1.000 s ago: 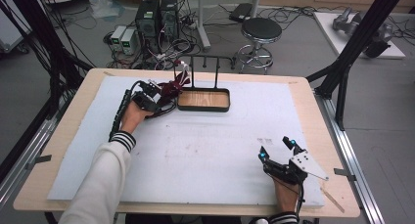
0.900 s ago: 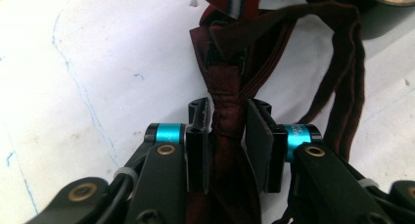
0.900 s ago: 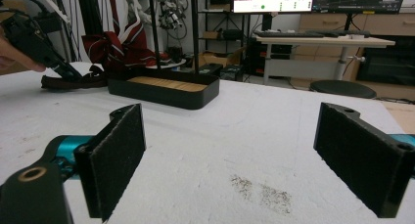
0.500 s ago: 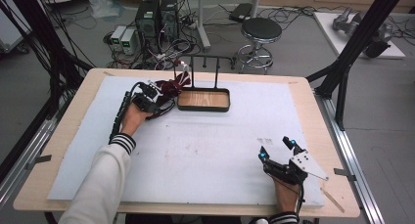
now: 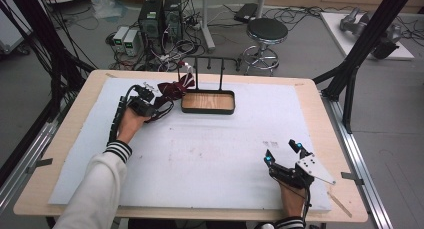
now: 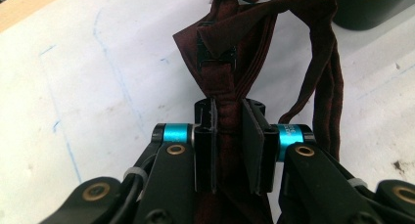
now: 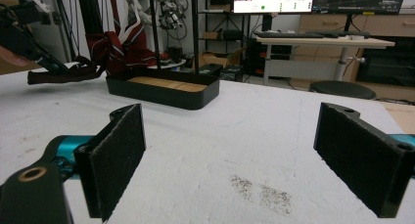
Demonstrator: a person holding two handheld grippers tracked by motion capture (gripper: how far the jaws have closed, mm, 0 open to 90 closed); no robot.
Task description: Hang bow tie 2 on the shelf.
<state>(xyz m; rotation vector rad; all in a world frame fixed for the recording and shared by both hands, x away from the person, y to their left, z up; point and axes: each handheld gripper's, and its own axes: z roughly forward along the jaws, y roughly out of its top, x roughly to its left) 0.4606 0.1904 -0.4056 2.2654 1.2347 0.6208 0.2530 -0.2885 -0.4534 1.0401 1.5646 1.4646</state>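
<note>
dark red bow tie (image 6: 230, 82) lying on the white mat just left of the wooden-floored rack tray (image 5: 207, 102), clamped in the left gripper (image 6: 229, 145), likely due for lifting onto the rack; right gripper (image 7: 235, 160) agape, idle near the front edge.

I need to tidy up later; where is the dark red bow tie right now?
In the high view, the bow tie sits far left, clamped in the left tool, just left of the black tray.

Even, diffuse overhead light, soft faint shadows under the tongs (image 5: 282, 152), slight blur, dim background beyond.
</note>
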